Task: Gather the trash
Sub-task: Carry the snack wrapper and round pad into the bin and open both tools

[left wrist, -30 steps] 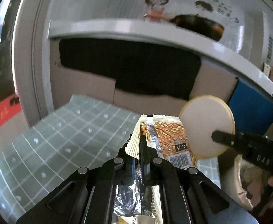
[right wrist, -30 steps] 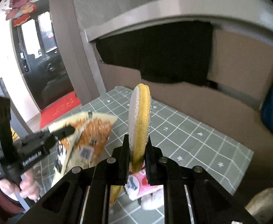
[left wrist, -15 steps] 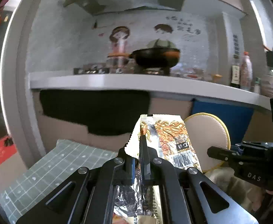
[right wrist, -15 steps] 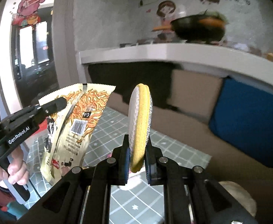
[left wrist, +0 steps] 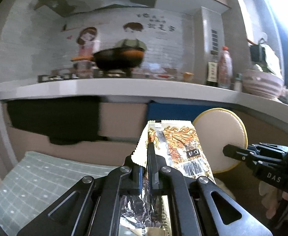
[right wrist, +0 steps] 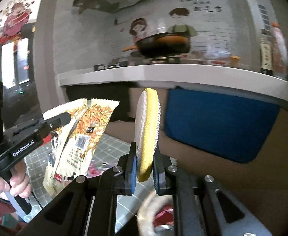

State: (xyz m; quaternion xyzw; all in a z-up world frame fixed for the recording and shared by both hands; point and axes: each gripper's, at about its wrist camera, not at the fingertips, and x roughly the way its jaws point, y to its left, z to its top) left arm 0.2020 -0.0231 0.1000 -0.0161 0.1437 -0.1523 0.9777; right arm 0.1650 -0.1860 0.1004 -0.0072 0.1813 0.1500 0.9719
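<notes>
Noodle wrapper [left wrist: 180, 147]: pinched in left claw [left wrist: 146, 169], up in the air
Round yellow-edged pad [right wrist: 147, 131]: clamped edge-on by right claw [right wrist: 144, 173]

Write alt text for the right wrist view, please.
The right gripper is shut on a round yellow-edged pad held upright. At the left, the left gripper holds a noodle wrapper before a kitchen counter.

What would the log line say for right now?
left gripper: shut on wrapper | right gripper: shut on pad | both held up off the mat | task: collecting trash
</notes>
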